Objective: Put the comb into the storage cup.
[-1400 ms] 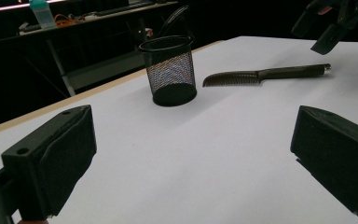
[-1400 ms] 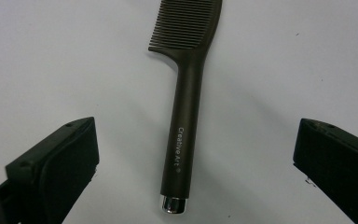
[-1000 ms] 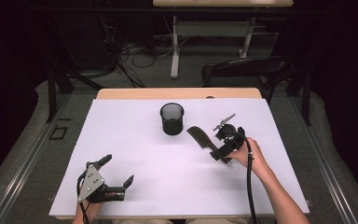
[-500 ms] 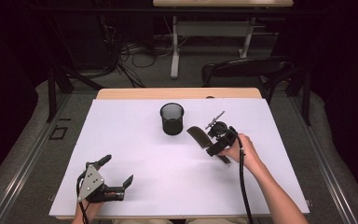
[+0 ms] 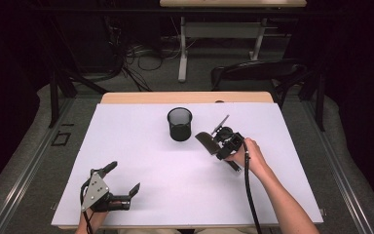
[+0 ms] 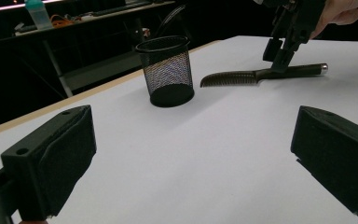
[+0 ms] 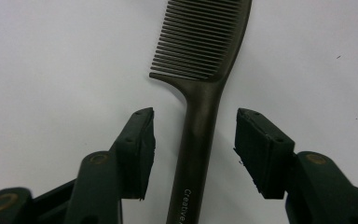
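A dark comb (image 5: 205, 140) lies flat on the white table cover, just right of a black mesh cup (image 5: 180, 124) that stands upright. My right gripper (image 5: 217, 142) points down over the comb's handle. In the right gripper view the comb (image 7: 205, 46) runs up between the two pads (image 7: 140, 140), with a gap on each side. The jaws have just been closing and do not press on the handle, so my right gripper (image 7: 196, 140) is open. My left gripper (image 5: 123, 178) rests near the front left, open and holding nothing. The left gripper view shows the cup (image 6: 165, 70) and the comb (image 6: 261, 74) beyond its jaws.
The white cover (image 5: 141, 146) spans most of the table, with a wooden strip (image 5: 185, 97) at the far edge. A dark chair (image 5: 253, 73) stands behind the table. A cable (image 5: 247, 190) trails along the right forearm.
The right hand has moved left and slightly down over the comb's handle, and its jaws have narrowed around it. The left gripper, the cup and the comb have stayed put.
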Motion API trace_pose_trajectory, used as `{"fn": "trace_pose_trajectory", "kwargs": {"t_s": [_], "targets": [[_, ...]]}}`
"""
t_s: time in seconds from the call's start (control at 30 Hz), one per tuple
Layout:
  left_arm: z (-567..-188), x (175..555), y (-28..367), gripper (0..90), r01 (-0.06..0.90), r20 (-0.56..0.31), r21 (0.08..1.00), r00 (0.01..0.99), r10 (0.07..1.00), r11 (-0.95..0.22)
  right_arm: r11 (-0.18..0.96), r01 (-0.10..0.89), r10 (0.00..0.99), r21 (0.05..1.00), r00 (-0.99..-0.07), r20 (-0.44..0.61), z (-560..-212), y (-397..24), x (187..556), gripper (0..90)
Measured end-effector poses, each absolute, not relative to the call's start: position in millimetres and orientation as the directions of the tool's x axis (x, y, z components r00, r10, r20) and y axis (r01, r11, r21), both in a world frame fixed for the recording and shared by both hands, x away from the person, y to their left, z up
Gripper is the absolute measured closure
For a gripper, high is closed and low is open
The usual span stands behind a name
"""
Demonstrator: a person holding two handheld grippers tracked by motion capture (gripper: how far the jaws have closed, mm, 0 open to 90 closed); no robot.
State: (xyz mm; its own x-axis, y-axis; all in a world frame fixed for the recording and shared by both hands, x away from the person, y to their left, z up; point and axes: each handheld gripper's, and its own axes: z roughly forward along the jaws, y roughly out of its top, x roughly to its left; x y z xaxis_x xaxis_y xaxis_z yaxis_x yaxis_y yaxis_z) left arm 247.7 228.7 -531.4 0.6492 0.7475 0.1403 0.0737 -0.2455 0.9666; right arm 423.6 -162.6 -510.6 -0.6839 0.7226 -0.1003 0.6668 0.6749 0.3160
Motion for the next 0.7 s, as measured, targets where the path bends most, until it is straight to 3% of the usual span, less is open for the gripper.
{"fn": "trace_pose_trajectory", "kwargs": {"t_s": [0.7], "targets": [[-532,248,230,0.0,0.075,0.138,0.967,0.648,0.749,-0.243,0.678,0.700,0.732,0.224,-0.672,-0.112,-523,-161,434,61.3]]}}
